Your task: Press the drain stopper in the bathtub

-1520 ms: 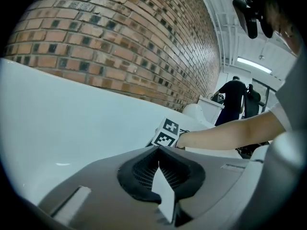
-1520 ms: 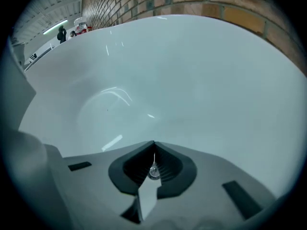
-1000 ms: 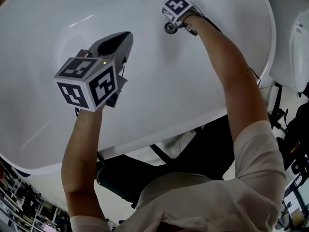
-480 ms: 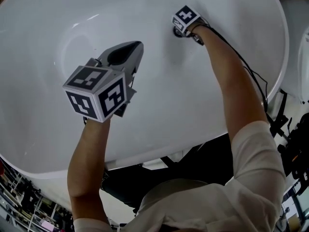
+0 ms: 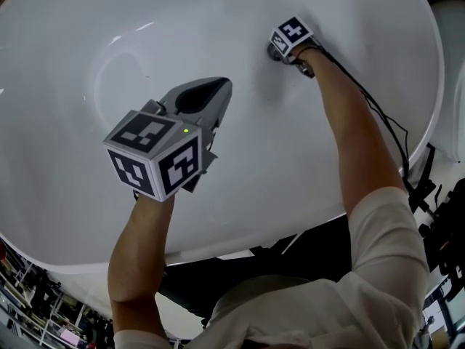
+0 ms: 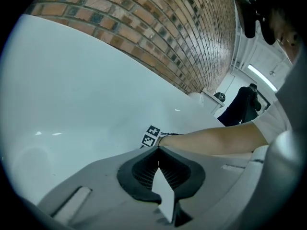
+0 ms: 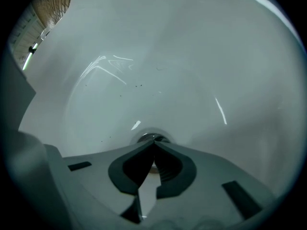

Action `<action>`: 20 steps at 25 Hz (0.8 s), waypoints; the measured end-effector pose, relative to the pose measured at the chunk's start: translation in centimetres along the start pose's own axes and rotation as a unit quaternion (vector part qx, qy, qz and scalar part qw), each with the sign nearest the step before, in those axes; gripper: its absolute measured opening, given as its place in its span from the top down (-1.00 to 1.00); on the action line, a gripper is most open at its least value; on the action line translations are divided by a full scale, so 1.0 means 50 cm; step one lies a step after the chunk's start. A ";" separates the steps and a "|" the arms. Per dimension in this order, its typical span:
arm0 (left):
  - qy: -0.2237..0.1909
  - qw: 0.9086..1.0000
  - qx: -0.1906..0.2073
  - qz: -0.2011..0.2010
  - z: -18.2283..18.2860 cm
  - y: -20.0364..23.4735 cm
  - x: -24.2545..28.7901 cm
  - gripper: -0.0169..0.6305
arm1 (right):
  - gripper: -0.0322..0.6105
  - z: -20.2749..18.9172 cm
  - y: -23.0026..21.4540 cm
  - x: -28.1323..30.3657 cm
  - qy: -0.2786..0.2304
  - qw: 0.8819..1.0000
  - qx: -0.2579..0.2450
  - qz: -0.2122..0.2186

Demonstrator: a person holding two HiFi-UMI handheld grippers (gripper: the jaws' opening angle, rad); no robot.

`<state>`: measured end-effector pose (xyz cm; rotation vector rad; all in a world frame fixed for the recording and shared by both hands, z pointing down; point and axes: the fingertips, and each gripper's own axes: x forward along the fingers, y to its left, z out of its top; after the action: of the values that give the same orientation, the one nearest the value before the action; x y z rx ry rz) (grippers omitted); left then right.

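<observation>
A white bathtub [image 5: 87, 42] fills the head view. The chrome drain stopper [image 5: 274, 52] sits in its floor at the upper right, mostly hidden under my right gripper [image 5: 280, 49] and its marker cube. In the right gripper view the right gripper [image 7: 154, 143] is shut, its tips meeting right over the stopper's chrome ring [image 7: 144, 138]; I cannot tell whether they touch it. My left gripper [image 5: 218, 93] hovers over the middle of the tub. It is shut with nothing in it, as the left gripper view [image 6: 159, 149] shows, and it points toward the right gripper's cube [image 6: 151, 136].
The tub's near rim [image 5: 240, 242] curves across the bottom, with dark stand parts [image 5: 312, 242] below it. A black cable [image 5: 381, 115] runs along the right arm. A brick wall [image 6: 158, 28] rises behind the tub. A white fixture [image 5: 454, 20] stands past the right rim.
The right gripper has reached further down into the tub onto the stopper, which showed beside the cube before and is now mostly covered. The left gripper stays hovering, shut.
</observation>
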<state>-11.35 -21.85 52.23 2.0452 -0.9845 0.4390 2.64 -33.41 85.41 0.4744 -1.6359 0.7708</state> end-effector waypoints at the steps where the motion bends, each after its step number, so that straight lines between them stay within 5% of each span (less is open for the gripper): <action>1: 0.000 1.000 0.000 -0.003 0.002 -0.002 -0.001 0.92 | 0.85 0.003 0.001 -0.003 -0.001 1.000 0.005 0.003; 20: 0.001 1.000 0.002 -0.031 0.015 -0.020 -0.017 0.92 | 0.84 0.015 0.035 -0.019 0.029 0.997 -0.028 -0.063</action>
<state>-11.15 -21.64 50.75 2.0731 -0.9158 0.4106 1.11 -32.85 84.02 0.5065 -1.5542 0.6372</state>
